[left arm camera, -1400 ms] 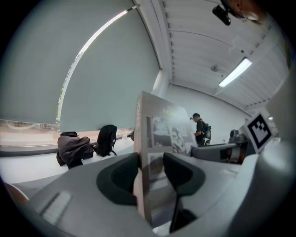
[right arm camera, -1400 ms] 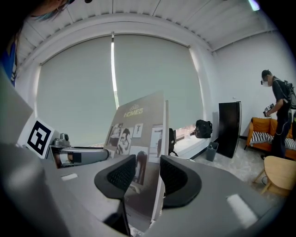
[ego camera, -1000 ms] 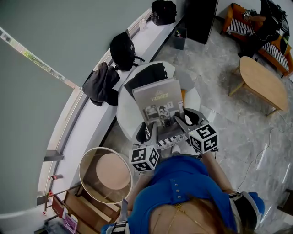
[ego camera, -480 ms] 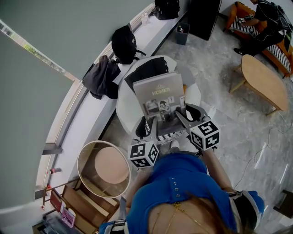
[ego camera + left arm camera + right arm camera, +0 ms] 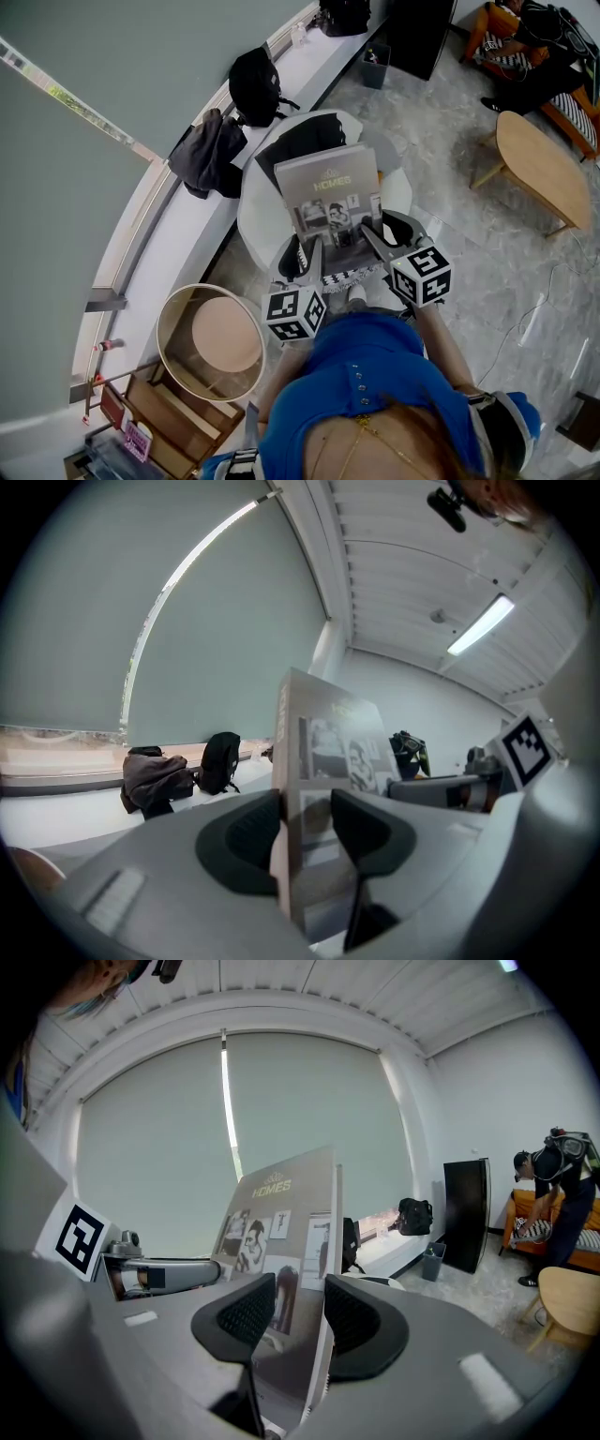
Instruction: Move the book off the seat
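**A:** What are your tools holding?

**B:** Your left tool (image 5: 305, 834) is clenched on the book (image 5: 330, 747) at its spine side. Your right tool (image 5: 298, 1314) is clamped on the opposite edge, so both grip it near the bottom.

**A:** And where's the book?

**B:** Centre of the head view, cover up, over the white seat (image 5: 255, 223). You can't tell whether it touches. A jacket (image 5: 204, 157) and a backpack (image 5: 255, 86) lie on the ledge (image 5: 178, 246) at upper left.

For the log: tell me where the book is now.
Centre of the head view: the book is over the white seat, its near edge clamped by the left gripper on one side and the right gripper on the other.
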`<action>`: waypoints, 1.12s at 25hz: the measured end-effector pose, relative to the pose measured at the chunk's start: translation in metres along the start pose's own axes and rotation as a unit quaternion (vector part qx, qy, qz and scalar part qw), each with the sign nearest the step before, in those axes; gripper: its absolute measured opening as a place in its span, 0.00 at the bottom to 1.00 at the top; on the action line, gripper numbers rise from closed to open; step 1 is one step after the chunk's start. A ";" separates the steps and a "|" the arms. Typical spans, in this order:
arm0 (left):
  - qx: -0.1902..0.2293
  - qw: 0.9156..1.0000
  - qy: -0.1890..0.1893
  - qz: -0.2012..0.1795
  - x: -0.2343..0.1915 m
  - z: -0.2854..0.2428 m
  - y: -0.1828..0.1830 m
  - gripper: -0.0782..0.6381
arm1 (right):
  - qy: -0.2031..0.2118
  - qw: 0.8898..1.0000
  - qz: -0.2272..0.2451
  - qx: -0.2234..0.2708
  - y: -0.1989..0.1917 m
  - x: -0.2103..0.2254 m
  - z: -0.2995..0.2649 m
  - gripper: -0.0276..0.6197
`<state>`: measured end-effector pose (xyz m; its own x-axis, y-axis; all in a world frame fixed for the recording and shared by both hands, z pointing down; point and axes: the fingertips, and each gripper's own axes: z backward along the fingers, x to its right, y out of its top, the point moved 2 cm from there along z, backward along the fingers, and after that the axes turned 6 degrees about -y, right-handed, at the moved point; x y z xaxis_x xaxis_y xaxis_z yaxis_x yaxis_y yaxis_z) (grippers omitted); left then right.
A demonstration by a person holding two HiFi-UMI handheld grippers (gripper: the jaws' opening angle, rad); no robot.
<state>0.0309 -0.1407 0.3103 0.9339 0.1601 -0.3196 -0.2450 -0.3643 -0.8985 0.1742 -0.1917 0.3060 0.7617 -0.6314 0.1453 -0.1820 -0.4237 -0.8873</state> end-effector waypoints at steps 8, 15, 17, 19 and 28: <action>0.004 1.000 0.009 0.002 0.001 0.000 -0.002 0.35 | 0.007 1.000 0.000 0.000 -0.001 0.002 -0.002 0.31; 0.010 1.000 0.027 0.005 0.006 0.003 -0.003 0.34 | 0.025 1.000 0.009 -0.001 0.001 0.003 -0.001 0.31; 0.012 0.999 0.035 0.008 0.008 0.003 -0.005 0.34 | 0.033 0.999 0.014 -0.002 0.001 0.006 -0.001 0.31; 0.014 0.999 0.043 0.011 0.012 0.002 -0.006 0.34 | 0.041 0.999 0.017 -0.003 0.001 0.009 -0.001 0.31; 0.036 0.988 0.144 0.048 -0.015 0.061 -0.027 0.34 | 0.142 0.988 0.055 -0.026 -0.011 -0.047 -0.020 0.31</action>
<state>0.0081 -0.0770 0.3210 0.9385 -0.1430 -0.3143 -0.3436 -0.2966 -0.8910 0.1277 -0.1704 0.3179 0.5314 -0.8293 0.1732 -0.2911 -0.3707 -0.8820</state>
